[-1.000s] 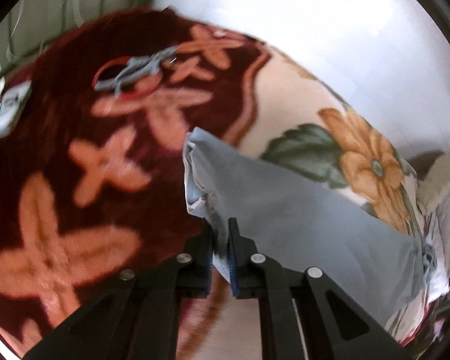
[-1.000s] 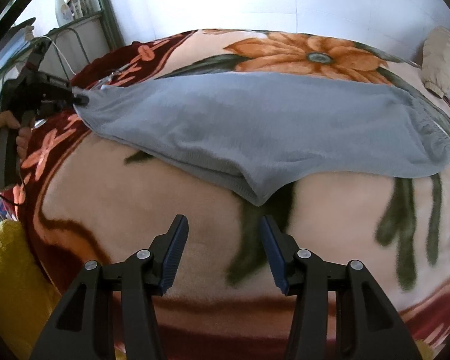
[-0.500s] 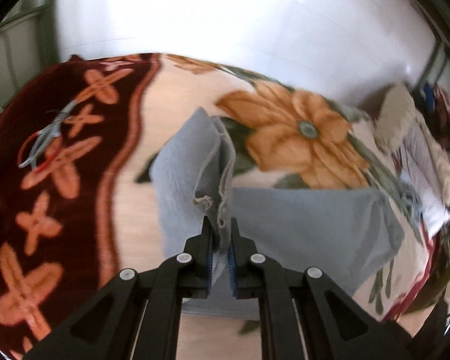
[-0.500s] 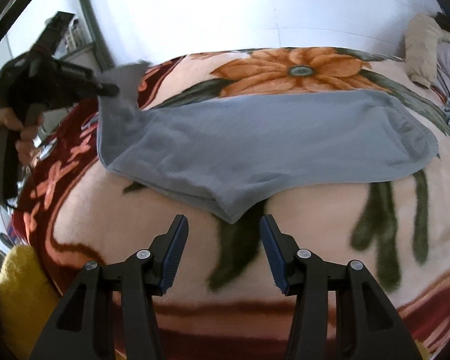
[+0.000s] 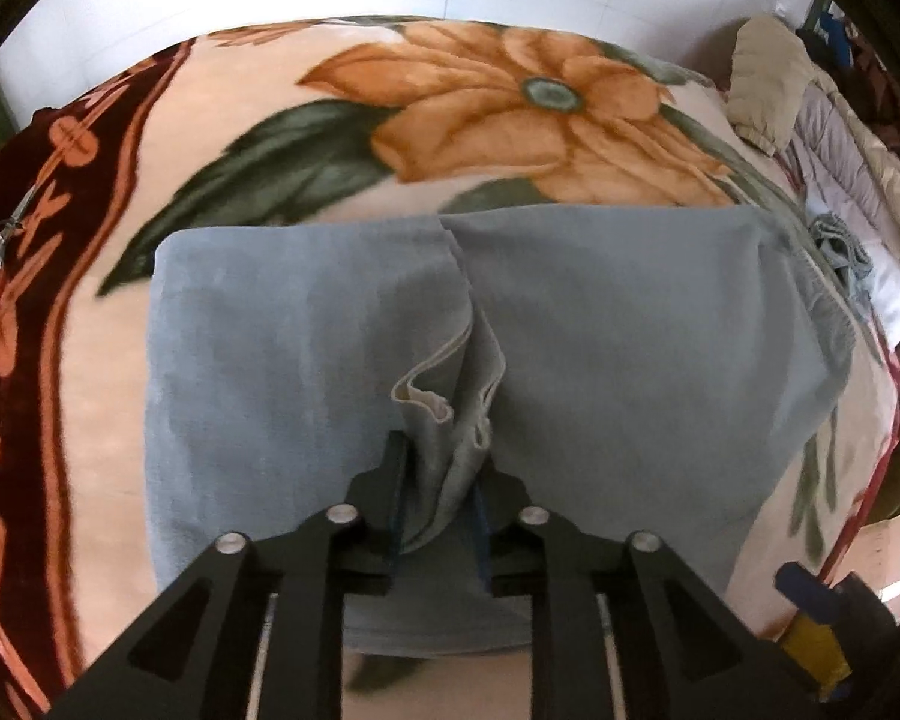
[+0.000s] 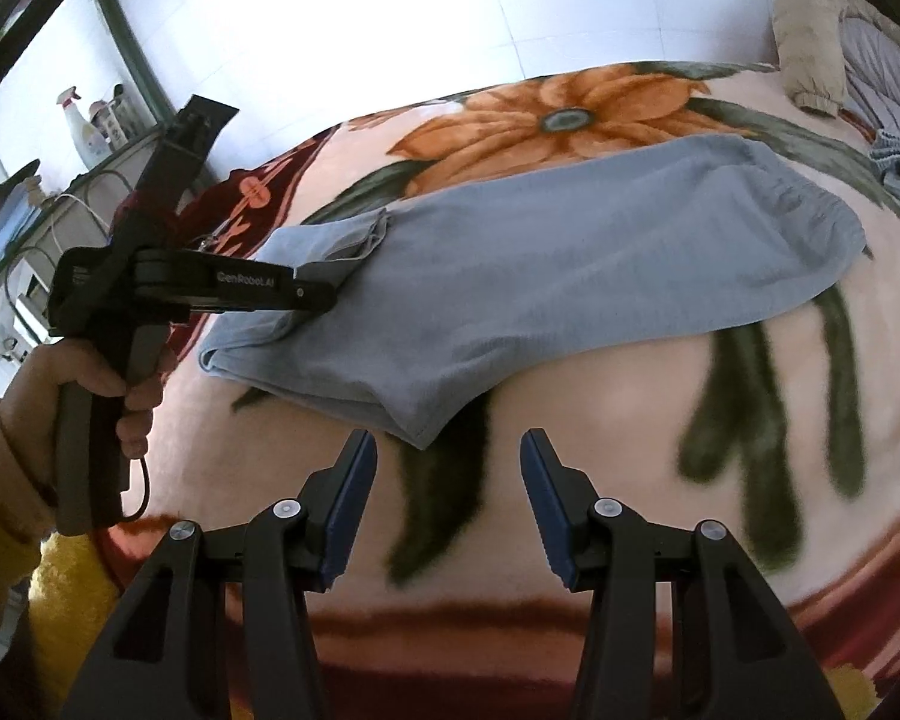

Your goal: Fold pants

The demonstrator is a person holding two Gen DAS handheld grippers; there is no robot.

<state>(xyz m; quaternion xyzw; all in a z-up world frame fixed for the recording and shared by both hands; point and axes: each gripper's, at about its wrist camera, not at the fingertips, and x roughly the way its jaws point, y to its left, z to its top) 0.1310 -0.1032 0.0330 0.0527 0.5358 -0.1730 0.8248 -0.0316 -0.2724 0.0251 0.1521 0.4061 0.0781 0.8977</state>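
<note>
Grey pants lie on a floral blanket, their leg end folded back over the middle. My left gripper is shut on the leg cuffs, holding them just above the pants. The right wrist view shows the pants, the cuffs, and the left gripper from the side, held by a hand. My right gripper is open and empty, hovering over the blanket just in front of the pants' crotch point.
A pile of clothes lies at the blanket's far right, also in the right wrist view. A cardboard box stands beside the bed. A shelf with spray bottles is at far left. A yellow cushion sits at the near left.
My left gripper has carried the leg cuffs from the far left of the blanket over toward the middle of the pants, folding the legs over. The right gripper stayed open, hovering in place.
</note>
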